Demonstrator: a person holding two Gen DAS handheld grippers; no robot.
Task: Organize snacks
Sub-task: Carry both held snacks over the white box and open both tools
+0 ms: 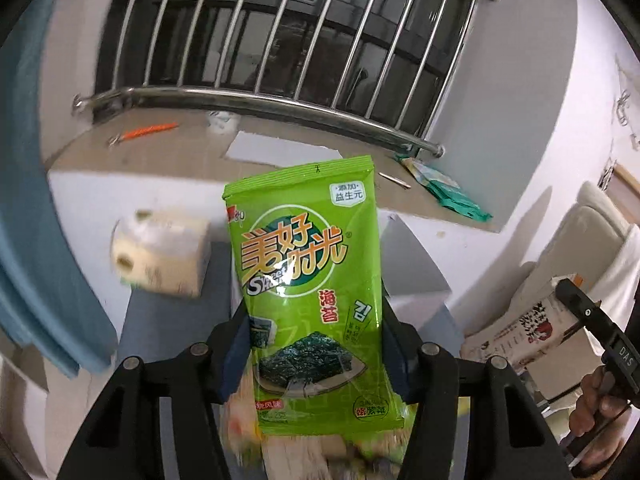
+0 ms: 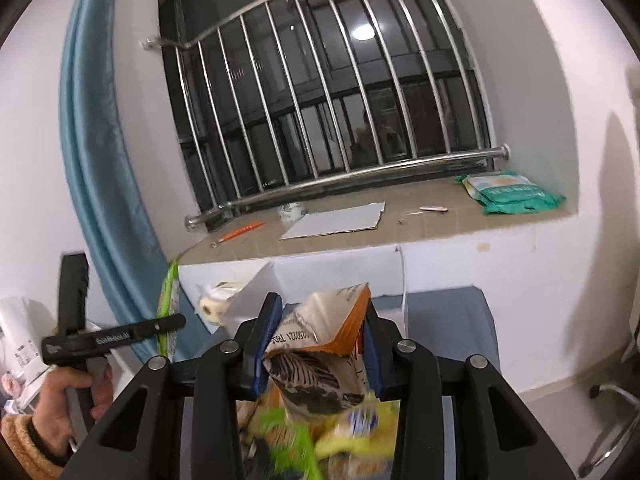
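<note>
A green seaweed snack packet (image 1: 308, 280) stands upright between the blue pads of my left gripper (image 1: 314, 320), which is shut on its lower half. My right gripper (image 2: 322, 316) is shut on a crumpled beige and orange snack bag (image 2: 320, 344) with a zebra-striped print. Below both grippers lies a blurred pile of yellow and green snack packets (image 2: 340, 432). In the left wrist view the beige bag (image 1: 520, 328) shows at the right edge beside a black finger (image 1: 580, 308) of the right gripper. The right wrist view shows the green packet's edge (image 2: 170, 300) at the left.
A tiled windowsill (image 2: 420, 232) under metal window bars (image 2: 320, 100) holds a grey card (image 2: 336, 220), an orange pen (image 2: 242, 230) and green-white packs (image 2: 508, 194). A pack of toilet rolls (image 1: 160, 256) sits on a grey-blue surface (image 2: 448, 320). A blue curtain (image 2: 92, 160) hangs left.
</note>
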